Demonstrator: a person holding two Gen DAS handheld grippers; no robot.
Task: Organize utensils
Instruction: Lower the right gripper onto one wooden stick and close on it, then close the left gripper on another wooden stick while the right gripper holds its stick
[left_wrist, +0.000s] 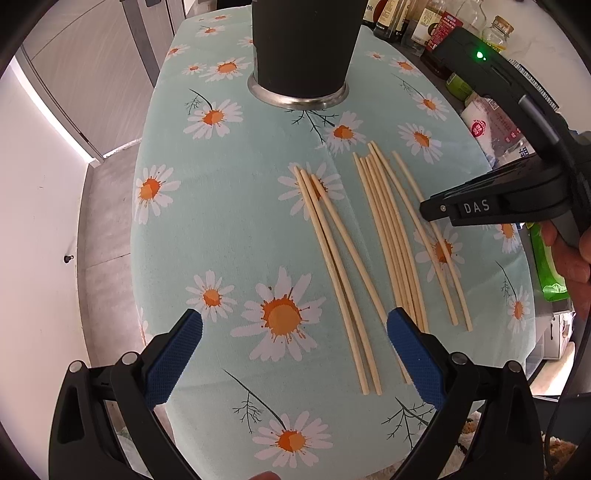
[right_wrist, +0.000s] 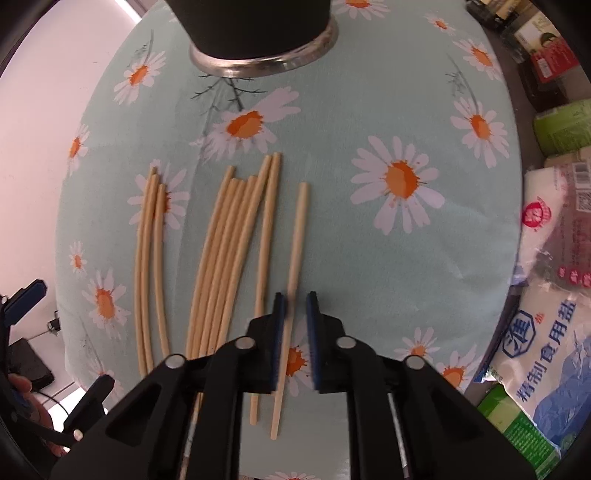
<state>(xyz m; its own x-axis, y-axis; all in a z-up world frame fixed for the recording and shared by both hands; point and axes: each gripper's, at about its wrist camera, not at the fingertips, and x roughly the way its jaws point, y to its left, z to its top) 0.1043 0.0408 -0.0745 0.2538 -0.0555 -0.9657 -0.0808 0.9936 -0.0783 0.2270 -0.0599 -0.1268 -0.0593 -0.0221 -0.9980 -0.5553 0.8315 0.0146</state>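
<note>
A: Surface? 
B: Round table under a mint daisy-print cloth (left_wrist: 229, 229); dark cup with a steel base ring (left_wrist: 299, 62) upright at the far edge.

A: Position of the utensils? 
B: Flat on the cloth, lengthwise toward the cup. Three chopsticks (left_wrist: 332, 254) in a left group; a larger bundle (left_wrist: 388, 236) just beside it; a single chopstick (right_wrist: 295, 251) apart on the right.

A: Left gripper (left_wrist: 295, 332)? 
B: Wide open, blue pads (left_wrist: 173, 358) spread above the cloth, near ends of the left group between them; nothing gripped.

A: Right gripper (right_wrist: 295, 306)? 
B: Pointed down over the near half of the single chopstick, pads drawn in to a narrow gap around it. Contact with both pads not discernible.

A: Periphery? 
B: Salt bags (right_wrist: 546, 332), bottles and jars (left_wrist: 436, 26) beside the table on the right.
</note>
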